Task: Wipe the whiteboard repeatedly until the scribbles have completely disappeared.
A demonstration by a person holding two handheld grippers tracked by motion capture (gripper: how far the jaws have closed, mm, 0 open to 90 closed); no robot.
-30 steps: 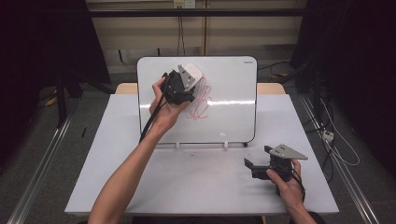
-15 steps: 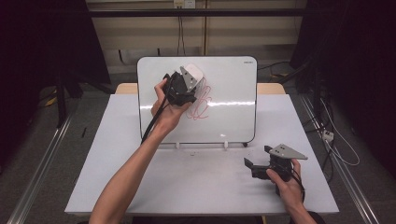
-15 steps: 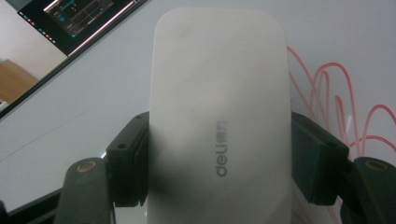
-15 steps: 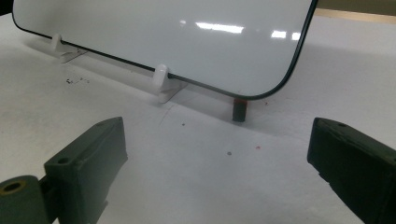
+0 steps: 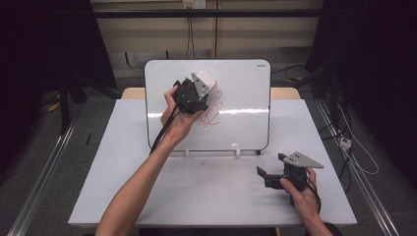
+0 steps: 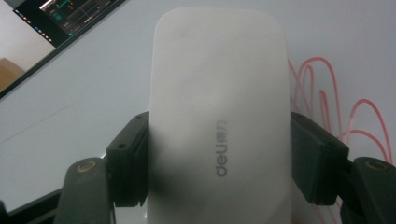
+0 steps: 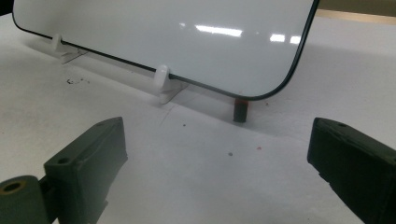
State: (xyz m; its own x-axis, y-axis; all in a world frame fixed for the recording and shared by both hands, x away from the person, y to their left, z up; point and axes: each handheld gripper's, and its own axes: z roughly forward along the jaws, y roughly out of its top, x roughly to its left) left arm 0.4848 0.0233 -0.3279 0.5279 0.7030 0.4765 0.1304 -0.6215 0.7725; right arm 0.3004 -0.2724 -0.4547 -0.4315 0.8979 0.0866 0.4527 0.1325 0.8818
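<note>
A whiteboard point(image 5: 246, 93) stands upright on small white feet at the back of the table, with red scribbles point(image 5: 212, 110) near its middle. My left gripper point(image 5: 199, 88) is shut on a white eraser point(image 6: 217, 116) marked "deli", held flat against the board just left of the red scribbles point(image 6: 327, 102). My right gripper point(image 5: 268, 172) rests low on the table at the front right, open, with nothing between its jaws. In the right gripper view the whiteboard point(image 7: 187, 37) lower edge and a white foot point(image 7: 163, 84) lie ahead.
The white table point(image 5: 147, 196) has bare room in front of the board. A small dark peg point(image 7: 240, 109) stands under the board's lower right corner. Dark specks lie on the table near the feet. Cables run on the floor at the right.
The left gripper with the eraser has shifted slightly on the board beside the scribbles. The right gripper has not moved.
</note>
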